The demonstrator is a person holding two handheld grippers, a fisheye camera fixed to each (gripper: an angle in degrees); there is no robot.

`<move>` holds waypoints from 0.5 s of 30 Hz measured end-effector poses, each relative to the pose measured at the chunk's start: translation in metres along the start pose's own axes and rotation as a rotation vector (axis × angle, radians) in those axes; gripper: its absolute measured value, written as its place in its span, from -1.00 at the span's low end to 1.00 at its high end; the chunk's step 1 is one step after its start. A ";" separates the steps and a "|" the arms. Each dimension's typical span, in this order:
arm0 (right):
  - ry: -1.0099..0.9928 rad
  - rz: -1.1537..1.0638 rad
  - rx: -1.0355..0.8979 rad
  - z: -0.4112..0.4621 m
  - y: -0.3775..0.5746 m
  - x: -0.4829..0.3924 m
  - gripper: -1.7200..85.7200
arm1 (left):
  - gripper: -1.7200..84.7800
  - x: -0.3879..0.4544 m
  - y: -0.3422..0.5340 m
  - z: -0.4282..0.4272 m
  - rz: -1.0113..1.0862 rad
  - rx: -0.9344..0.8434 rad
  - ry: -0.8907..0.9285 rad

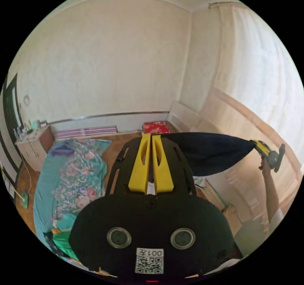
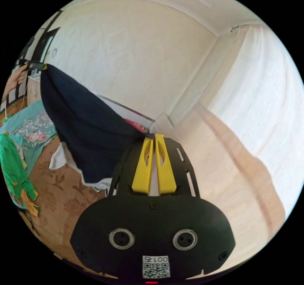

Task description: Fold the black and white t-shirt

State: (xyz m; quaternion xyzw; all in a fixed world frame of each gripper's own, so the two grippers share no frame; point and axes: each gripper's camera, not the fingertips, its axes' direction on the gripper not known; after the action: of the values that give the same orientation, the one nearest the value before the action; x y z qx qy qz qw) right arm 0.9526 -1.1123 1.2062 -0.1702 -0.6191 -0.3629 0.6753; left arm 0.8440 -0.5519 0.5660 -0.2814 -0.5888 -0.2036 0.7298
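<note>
The black and white t-shirt (image 1: 209, 153) hangs stretched in the air between both grippers. In the left gripper view my left gripper (image 1: 151, 136) has its yellow jaws closed together on one corner of the dark cloth, and the right gripper (image 1: 257, 145) holds the far corner, a hand gripping it. In the right gripper view my right gripper (image 2: 154, 136) is shut on the shirt (image 2: 82, 123), whose white edge (image 2: 58, 158) droops toward the floor. The left gripper (image 2: 42, 65) pinches the opposite corner at the far left.
A teal floral sheet (image 1: 72, 177) lies on the floor with a green garment (image 2: 14, 167) on it. A small cabinet (image 1: 33, 145) stands by the wall, a red cushion (image 1: 155, 127) near the corner. Pale curtains (image 2: 262, 113) hang on the right. Patterned carpet (image 2: 60, 196) lies below the shirt.
</note>
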 end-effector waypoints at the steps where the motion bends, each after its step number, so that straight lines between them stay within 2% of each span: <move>1: -0.009 -0.014 0.011 -0.007 -0.001 0.002 -0.95 | -0.98 -0.002 -0.004 -0.014 0.010 0.009 0.019; 4: -0.100 -0.053 0.022 -0.034 0.010 0.005 -0.95 | -0.98 -0.003 0.007 -0.043 0.040 0.004 0.145; 7: -0.222 -0.111 -0.003 -0.046 0.044 -0.013 -0.95 | -0.98 0.010 0.051 -0.055 0.118 -0.060 0.112; 10: -0.293 -0.163 -0.065 -0.045 0.095 -0.046 -0.95 | -0.98 0.018 0.118 -0.049 0.104 -0.123 0.164; 15: -0.360 -0.252 -0.309 -0.004 0.210 -0.123 -0.95 | -0.98 0.041 0.250 0.000 0.075 -0.292 0.179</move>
State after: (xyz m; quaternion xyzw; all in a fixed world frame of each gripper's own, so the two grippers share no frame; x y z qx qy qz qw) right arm 1.1069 -0.9382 1.1332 -0.2546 -0.6828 -0.4983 0.4697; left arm 1.0098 -0.3607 0.5630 -0.3868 -0.4747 -0.2837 0.7379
